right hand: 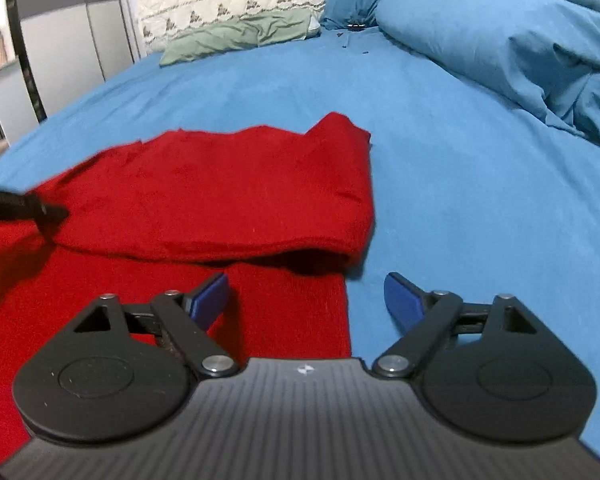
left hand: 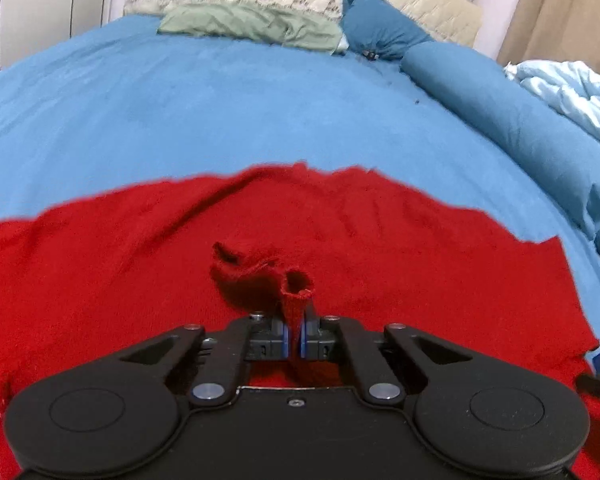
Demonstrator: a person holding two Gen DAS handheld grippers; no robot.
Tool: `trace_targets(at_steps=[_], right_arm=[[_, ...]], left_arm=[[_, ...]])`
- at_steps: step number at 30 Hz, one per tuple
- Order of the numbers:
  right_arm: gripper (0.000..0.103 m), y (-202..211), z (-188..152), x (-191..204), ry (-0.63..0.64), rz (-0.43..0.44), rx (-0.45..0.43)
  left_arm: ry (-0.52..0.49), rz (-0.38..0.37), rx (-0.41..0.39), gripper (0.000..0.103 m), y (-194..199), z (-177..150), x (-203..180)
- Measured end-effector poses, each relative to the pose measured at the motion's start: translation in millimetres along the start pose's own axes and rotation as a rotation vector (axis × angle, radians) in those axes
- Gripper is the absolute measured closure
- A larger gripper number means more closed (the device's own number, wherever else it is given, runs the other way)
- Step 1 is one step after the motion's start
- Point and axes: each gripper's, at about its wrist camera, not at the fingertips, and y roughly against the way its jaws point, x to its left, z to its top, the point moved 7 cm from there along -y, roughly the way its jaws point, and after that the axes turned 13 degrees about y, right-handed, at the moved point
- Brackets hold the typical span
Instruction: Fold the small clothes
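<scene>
Now: red knit garment (left hand: 140,280) spread on blue bed sheet (left hand: 260,112), near edge. Left gripper (left hand: 295,336) jaws pinched tight on raised fold of it. Right gripper (right hand: 306,300) jaws wide, empty, straddling garment's right edge.

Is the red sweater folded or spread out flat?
Partly folded. In the right wrist view, one part of the red sweater lies doubled over the rest, with a folded edge and shadow beneath.
</scene>
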Motion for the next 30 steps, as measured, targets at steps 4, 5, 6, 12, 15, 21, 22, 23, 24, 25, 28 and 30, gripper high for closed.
trace_targets(at_steps=[4, 5, 6, 12, 15, 21, 22, 23, 24, 25, 28, 30], right_arm=[[0.002, -12.6, 8.7, 13.8, 0.057, -0.037, 0.002], [0.002, -17.8, 12.3, 16.8, 0.067, -0.045, 0.005], [0.002, -21.0, 14.8, 18.4, 0.079, -0.055, 0.009], [0.002, -46.8, 29.4, 34.0, 0.178, -0.106, 0.052], [0.002, -56.4, 38.6, 36.8, 0.211, -0.136, 0.064], [0.003, -56.9, 36.3, 10.6, 0.187, -0.19, 0.104], [0.003, -54.6, 32.6, 5.9, 0.183, -0.183, 0.105], [0.003, -53.3, 29.6, 0.9, 0.177, -0.176, 0.108], [0.003, -52.6, 28.7, -3.2, 0.168, -0.162, 0.111], [0.003, -51.0, 27.3, -6.5, 0.157, -0.146, 0.115], [0.003, -39.9, 31.7, -7.3, 0.159, -0.119, 0.129], [0.002, -23.4, 42.7, 7.0, 0.188, -0.079, 0.067]], left_arm=[[-0.05, 0.005, -0.158, 0.098, 36.3, 30.8, -12.2], [-0.056, 0.024, -0.199, 0.098, 46.0, 38.4, -9.3], [-0.063, 0.051, -0.243, 0.098, 58.2, 44.9, -3.8], [-0.05, 0.168, -0.29, 0.098, 76.3, 45.9, 50.7], [-0.024, 0.182, -0.255, 0.098, 67.3, 36.0, 65.7], [0.021, 0.182, -0.208, 0.092, 64.6, 22.7, 85.6], [0.021, 0.197, -0.186, 0.089, 62.8, 19.9, 91.1], [0.022, 0.213, -0.161, 0.085, 59.0, 17.3, 92.0], [0.025, 0.232, -0.14, 0.082, 59.2, 12.7, 100.0], [0.027, 0.262, -0.125, 0.074, 61.8, 7.2, 109.4], [0.039, 0.309, -0.13, 0.05, 84.5, -4.0, 127.6], [0.01, 0.306, -0.165, 0.05, 102.4, -2.4, 124.4]])
